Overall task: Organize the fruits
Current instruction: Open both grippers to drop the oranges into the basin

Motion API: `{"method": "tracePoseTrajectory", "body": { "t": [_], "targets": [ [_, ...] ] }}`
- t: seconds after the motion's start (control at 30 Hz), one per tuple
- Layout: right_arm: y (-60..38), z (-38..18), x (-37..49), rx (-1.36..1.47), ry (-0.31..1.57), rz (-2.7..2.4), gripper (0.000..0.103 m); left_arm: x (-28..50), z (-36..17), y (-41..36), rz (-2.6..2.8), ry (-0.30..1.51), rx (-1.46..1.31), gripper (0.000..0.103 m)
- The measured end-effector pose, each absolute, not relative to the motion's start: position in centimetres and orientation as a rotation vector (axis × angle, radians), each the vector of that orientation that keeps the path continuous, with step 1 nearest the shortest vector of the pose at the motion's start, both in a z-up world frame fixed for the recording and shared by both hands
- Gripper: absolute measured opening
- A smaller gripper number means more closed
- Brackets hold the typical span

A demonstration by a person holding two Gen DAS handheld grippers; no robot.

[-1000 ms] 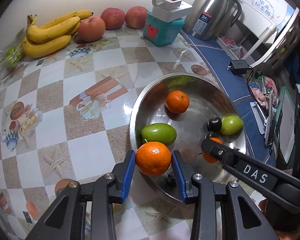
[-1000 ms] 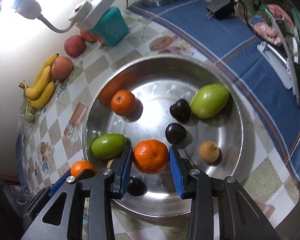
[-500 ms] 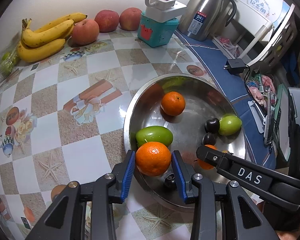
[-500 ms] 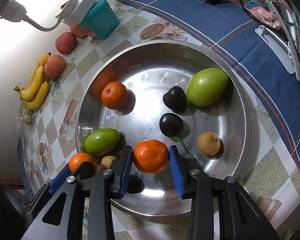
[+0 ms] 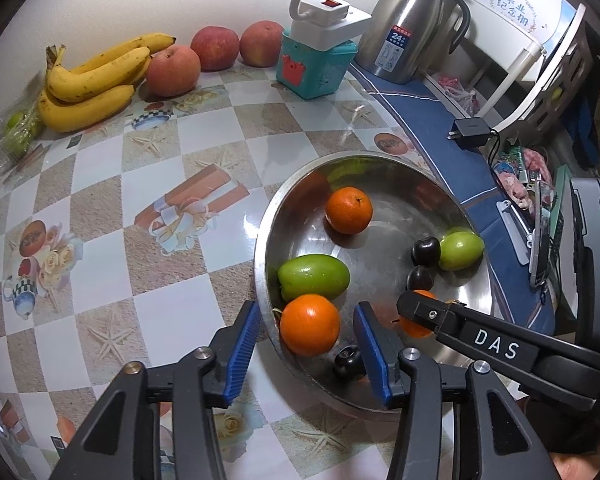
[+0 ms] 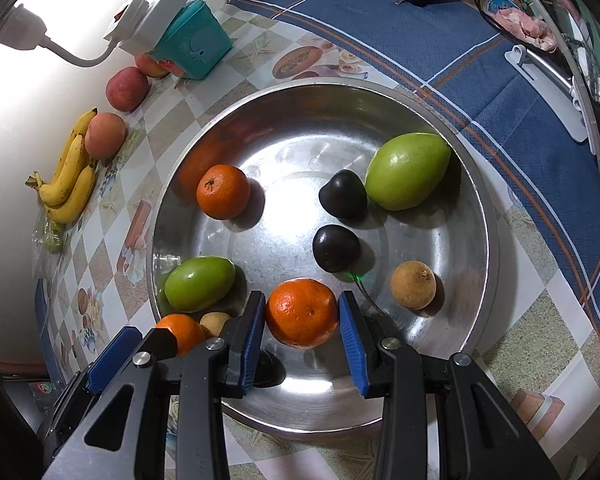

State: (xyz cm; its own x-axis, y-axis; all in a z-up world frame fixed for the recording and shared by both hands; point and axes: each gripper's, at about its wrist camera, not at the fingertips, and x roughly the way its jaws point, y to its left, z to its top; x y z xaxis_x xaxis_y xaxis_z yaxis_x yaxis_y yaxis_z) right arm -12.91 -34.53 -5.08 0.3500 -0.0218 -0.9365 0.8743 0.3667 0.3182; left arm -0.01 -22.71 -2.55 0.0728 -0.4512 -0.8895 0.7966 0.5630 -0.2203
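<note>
Nearest the left wrist camera, the left gripper [image 5: 306,350] stands released, its blue pads [image 5: 240,352] spread wide with a gap on each side of the loose orange [image 5: 310,325], which lies just inside the near rim of the steel bowl [image 5: 260,240]. A small dark fruit [image 5: 349,362] sits on the bowl floor beside the right-hand pad. The right gripper [image 6: 302,344] is clenched on the held orange [image 6: 302,312]: both pads appear pressed against its sides, over the near part of the bowl, with a shadow under it. Just left of it in the right wrist view lie a small tan fruit [image 6: 214,322] and a green fruit [image 6: 199,282] near the bowl's wall. To its right a larger tan fruit [image 6: 413,289] rests alone. Toward the middle sit two dark plums [image 6: 336,248], one behind the other, the farther one touching a big green fruit [image 6: 407,170] on the far right side. A third orange [image 6: 223,191] lies on the far left side of the bowl, well apart from the rest. Beyond the bowl, on the checked tablecloth [image 5: 100,240], a teal box [image 5: 314,68] carries a white power strip [image 5: 330,14]. Along the wall lie three apples [image 5: 174,70] and a bunch of bananas [image 5: 92,84]. On the blue cloth [image 6: 380,28] stand a steel jug [image 5: 412,36] and a black charger [image 5: 470,132].
</note>
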Motion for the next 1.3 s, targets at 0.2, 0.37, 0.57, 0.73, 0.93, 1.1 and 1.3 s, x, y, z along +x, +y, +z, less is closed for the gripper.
{"method": "tracePoseTrajectory", "body": {
  "t": [0.2,0.37,0.57,0.73,0.93,1.1,1.3],
  "targets": [
    [-34.5,-5.1,-12.9,1.021,1.047,-0.738,0.039,0.6,-2.3,-22.1,-0.952,1.157,0.355,0.054],
    [-34.5,-5.1,-12.8,1.015,1.050,-0.731,0.039,0.9,-2.2,-21.7,-0.938,1.155,0.355,0.056],
    [-34.4,-5.0,-12.6,1.002,1.051,-0.723,0.041,1.6,-2.1,-21.1,-0.914,1.166,0.336,0.057],
    [-34.4,-5.0,-12.6,0.993,1.054,-0.723,0.041,2.7,-2.5,-20.4,-0.861,1.196,0.309,0.059],
    [-34.3,-4.7,-12.4,0.972,1.054,-0.719,0.041,3.6,-2.9,-19.7,-0.796,1.228,0.298,0.059],
    [-34.1,-3.9,-12.0,0.922,1.043,-0.726,0.041,4.9,-3.8,-18.5,-0.697,1.285,0.279,0.059],
    [-33.8,-2.9,-11.4,0.865,1.016,-0.721,0.041,5.9,-4.7,-17.2,-0.629,1.333,0.252,0.060]
  ]
}}
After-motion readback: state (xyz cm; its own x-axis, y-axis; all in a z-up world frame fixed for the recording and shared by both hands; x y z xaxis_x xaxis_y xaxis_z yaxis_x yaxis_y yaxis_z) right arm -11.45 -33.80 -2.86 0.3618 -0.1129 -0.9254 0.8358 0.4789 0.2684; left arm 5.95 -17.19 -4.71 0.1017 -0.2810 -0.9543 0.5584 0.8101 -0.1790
